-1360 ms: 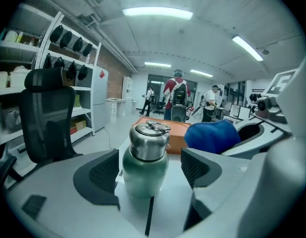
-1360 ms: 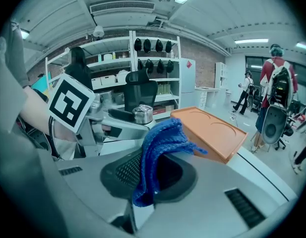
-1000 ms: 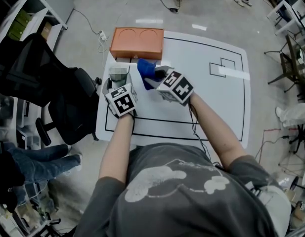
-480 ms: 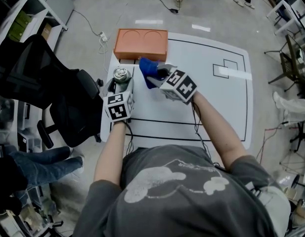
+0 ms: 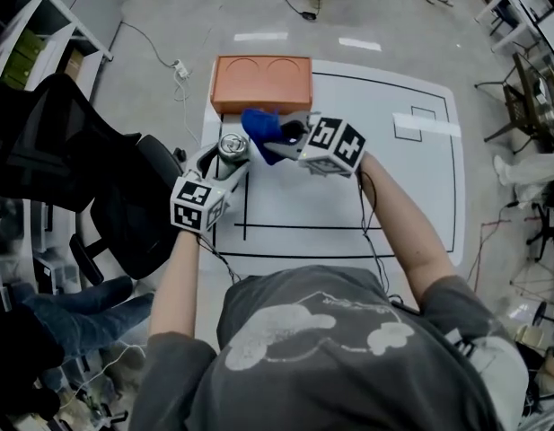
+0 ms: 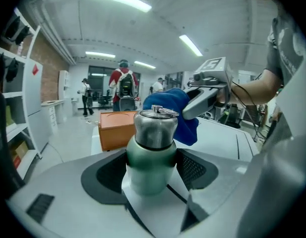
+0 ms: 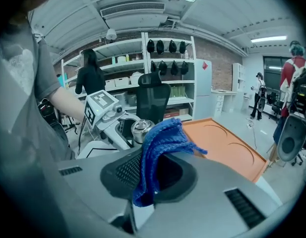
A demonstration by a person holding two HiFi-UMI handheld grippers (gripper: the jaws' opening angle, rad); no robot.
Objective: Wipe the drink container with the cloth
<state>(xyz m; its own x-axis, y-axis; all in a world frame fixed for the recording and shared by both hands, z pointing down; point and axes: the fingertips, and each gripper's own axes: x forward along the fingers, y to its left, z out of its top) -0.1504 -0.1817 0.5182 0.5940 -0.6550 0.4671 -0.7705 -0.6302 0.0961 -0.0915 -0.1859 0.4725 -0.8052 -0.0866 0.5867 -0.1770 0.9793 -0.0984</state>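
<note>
The orange tray, with two round recesses, sits at the far left of my white bench. A black office chair stands on the floor left of the tray. Just in front of the tray, my left claw has just been closing slightly and grips the drink container by its green body. My right claw is clamped on the blue cloth, just beside the container's steel top.

No text, label or number is legible anywhere.
</note>
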